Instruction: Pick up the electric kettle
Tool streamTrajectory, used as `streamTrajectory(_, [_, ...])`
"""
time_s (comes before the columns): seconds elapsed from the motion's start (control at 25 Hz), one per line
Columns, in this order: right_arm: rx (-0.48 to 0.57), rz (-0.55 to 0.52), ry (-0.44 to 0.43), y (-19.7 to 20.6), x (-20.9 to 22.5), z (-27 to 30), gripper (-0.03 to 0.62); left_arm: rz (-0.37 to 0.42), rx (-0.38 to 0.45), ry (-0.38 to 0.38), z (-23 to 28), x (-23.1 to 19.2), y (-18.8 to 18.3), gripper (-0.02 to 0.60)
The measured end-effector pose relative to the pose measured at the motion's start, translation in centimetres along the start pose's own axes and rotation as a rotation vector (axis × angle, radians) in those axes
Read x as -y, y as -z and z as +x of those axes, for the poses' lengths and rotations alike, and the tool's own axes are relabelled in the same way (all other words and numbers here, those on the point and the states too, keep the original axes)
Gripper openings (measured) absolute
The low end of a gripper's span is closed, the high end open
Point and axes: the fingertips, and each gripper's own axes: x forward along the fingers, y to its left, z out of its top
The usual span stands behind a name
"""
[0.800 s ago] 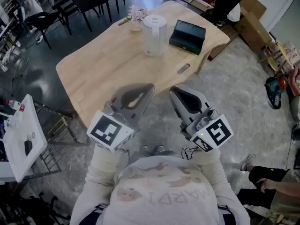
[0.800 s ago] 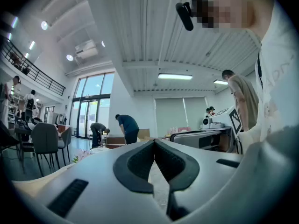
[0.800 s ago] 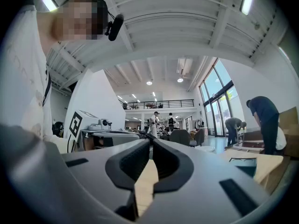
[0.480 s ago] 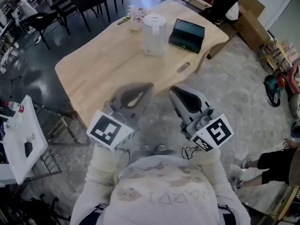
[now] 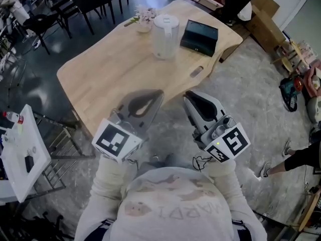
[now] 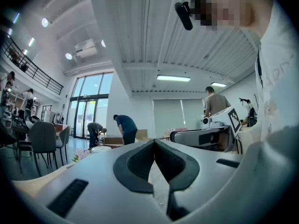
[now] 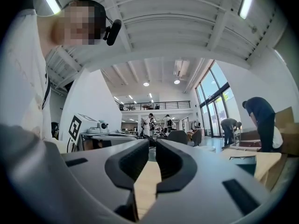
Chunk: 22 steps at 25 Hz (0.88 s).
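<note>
Holding both grippers level, well short of the electric kettle (image 5: 165,36), which stands upright on the wooden table (image 5: 105,79); I hang off the table edge nearest me. Left gripper (image 5: 152,99): fingers together, nothing between. Right gripper (image 5: 192,100): fingers together too, a bare slit, nothing in it. Main risk: reaching in with the jaws closed, so the tips just poke the kettle and shove or tip it. A black box (image 5: 199,37) sits just right of the kettle and a small bunch of flowers (image 5: 144,17) just behind it to the left, so a wide swing could hit either one. I can't tell where the kettle's handle faces. Gripping the smooth round body instead would probably slip.
</note>
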Motion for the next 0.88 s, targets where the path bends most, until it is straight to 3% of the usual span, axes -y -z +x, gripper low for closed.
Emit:
streamTrajectory(0.28, [-0.049,-0.002,-0.001,1.4,0.8,1.5,0.038,-0.019,-0.008,0.012,0.5,-1.5,0.9,0.012])
streamTrajectory(0.36, [-0.055,-0.005,0.007,1.8,1.8,2.2,0.102,-0.019,-0.008,0.013,1.1,-2.2,1.2,0.012])
streamTrajectory(0.68, [-0.093,-0.004,-0.003,4.1,7.9,6.3,0.18,-0.021,-0.013,-0.002,4.9,-6.3,2.0,0.012])
streamTrajectory(0.88, [-0.132,0.012,-0.031,6.0,12.7,9.9,0.195,-0.036,-0.02,-0.011,7.9,-9.1,2.3,0.012])
